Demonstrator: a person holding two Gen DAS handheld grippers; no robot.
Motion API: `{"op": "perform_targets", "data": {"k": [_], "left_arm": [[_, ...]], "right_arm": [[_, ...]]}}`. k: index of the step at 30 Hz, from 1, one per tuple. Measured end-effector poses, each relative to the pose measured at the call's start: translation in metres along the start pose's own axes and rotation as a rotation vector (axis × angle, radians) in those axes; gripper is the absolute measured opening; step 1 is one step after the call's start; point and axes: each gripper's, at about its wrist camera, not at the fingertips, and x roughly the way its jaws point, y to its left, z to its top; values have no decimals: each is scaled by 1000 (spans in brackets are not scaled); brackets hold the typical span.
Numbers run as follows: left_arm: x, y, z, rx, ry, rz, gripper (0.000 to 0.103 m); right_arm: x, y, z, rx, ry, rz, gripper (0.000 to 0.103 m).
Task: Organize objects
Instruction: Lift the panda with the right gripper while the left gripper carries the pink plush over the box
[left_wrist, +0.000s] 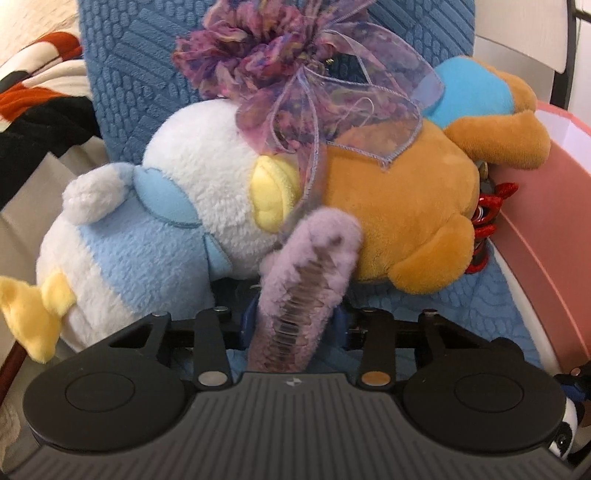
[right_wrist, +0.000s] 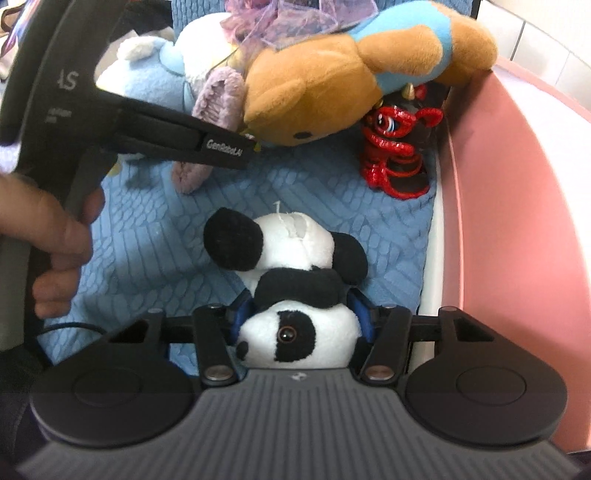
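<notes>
While the left gripper (left_wrist: 295, 325) pinches a soft lilac plush piece (left_wrist: 306, 280), the right gripper's (right_wrist: 301, 321) fingers squeeze the light, squashy panda (right_wrist: 295, 291) at its neck.

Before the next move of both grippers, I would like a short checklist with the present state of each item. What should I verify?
1. Right gripper closed on the panda toy: ok, blue pads press both sides of its neck.
2. Left gripper closed on the fuzzy purple hair clip: ok, the clip sits between the fingers.
3. Clip free of the purple ribbon bow: cannot tell, a ribbon end hangs right beside it.
4. Brown bear stable: not ok, it leans across the white and blue plush.
5. Red figurine clear of both grippers: ok, it stands apart by the pink wall.
</notes>
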Motion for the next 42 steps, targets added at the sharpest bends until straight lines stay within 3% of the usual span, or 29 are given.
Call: {"op": "perform_targets", "data": {"k": [11,18,25,29,34,36,38,42], "left_arm": [[-35,24,-10,-189,17,-70,45],[-62,17,-25,-234,14,-109,44],[-77,23,-34,-277,18,-139,28],[-84,37,-38,-327,16,-153,27],[-77,48,-38,-349,60,-243,28],[-72,50,-38,-363,75,-249,40],[-68,50,-37,-377,85,-257,62],[-64,44,-34,-344,74,-246,65]], "right_arm": [[-13,-1,0,44,-26,0,58],[-23,1,-4,75,-44,11,58],[-28,3,-11,92,-48,-11,58],[-35,4,-17,112,-52,-6,58],[-36,8,-24,124,-46,-13,58],[-36,9,-24,124,-52,-17,58],[-35,9,-23,125,-54,-22,58],[-32,7,-22,136,-46,-25,58]]}}
